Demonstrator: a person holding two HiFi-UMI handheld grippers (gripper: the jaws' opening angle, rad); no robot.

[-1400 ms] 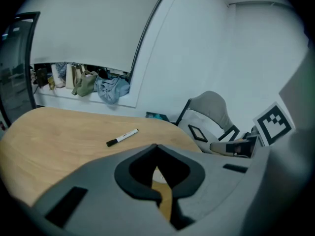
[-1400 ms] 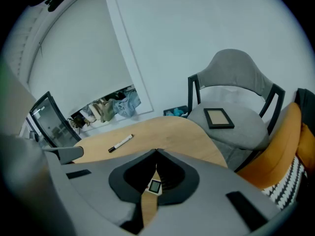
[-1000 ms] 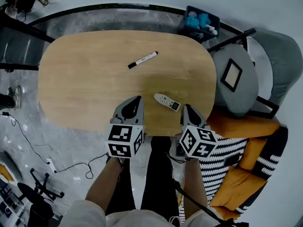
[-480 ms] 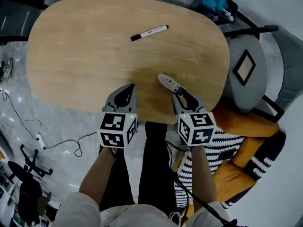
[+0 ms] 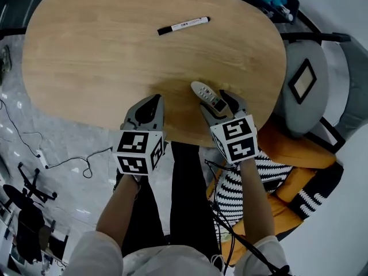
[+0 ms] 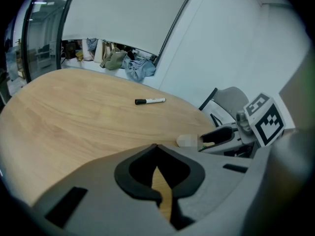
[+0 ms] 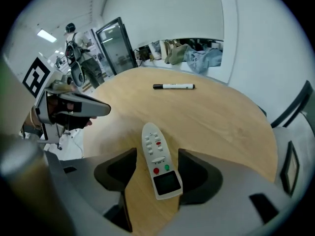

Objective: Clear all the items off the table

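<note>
Straddling the white, boat-shaped plastic remote control [image 7: 158, 159], the right claw [image 5: 221, 109] has its jaws opening wide, pads clear of both long edges. The remote lies flat near the oval wooden tabletop's [image 5: 103, 56] near edge. A good grasp probably needs the jaws kept low and centred on the slim body, closing evenly across its width. The forearm reaches forward and the claw pitches down. The left claw [image 5: 148, 105] hovers alongside, jaws together and empty. A black-capped white marker pen [image 5: 184, 25] lies well beyond.
</note>
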